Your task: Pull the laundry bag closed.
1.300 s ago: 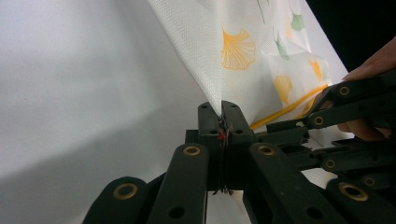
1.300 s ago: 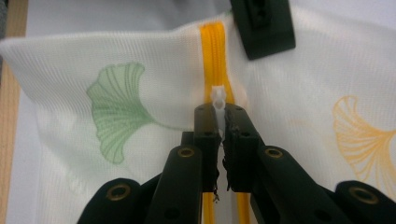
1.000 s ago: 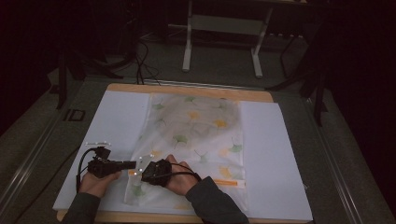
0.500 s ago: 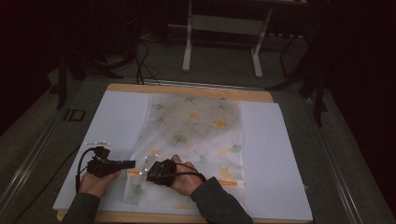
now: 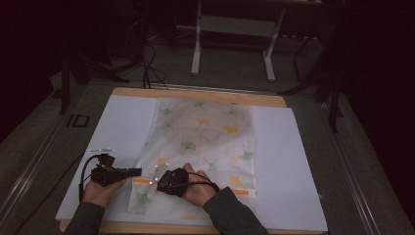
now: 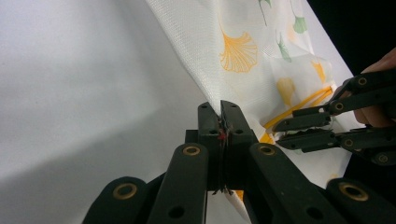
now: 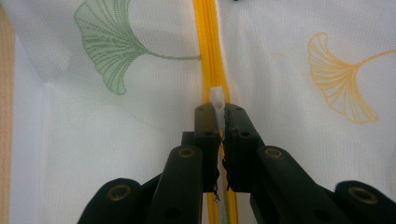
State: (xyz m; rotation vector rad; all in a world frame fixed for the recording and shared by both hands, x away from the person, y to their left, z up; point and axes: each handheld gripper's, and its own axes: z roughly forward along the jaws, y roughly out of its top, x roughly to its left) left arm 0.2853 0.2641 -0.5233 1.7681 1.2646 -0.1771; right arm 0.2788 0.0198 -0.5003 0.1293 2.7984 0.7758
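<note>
A dim room: grey floor [image 5: 303, 68], white frame legs [image 5: 196, 54] beyond the wooden table [image 5: 205, 93].

bag [image 5: 205, 142] on table [image 5: 288, 161] | left claw [image 5: 138, 172] left of right claw [image 5: 159, 177]

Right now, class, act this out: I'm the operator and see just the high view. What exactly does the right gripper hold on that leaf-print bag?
Observer: The right gripper has its jaws shut on the white zipper pull, which sits on the yellow zipper.
Operator: And the left one?
Observer: The left gripper has its jaws shut on the edge of the bag, with mesh fabric pinched between them.
</note>
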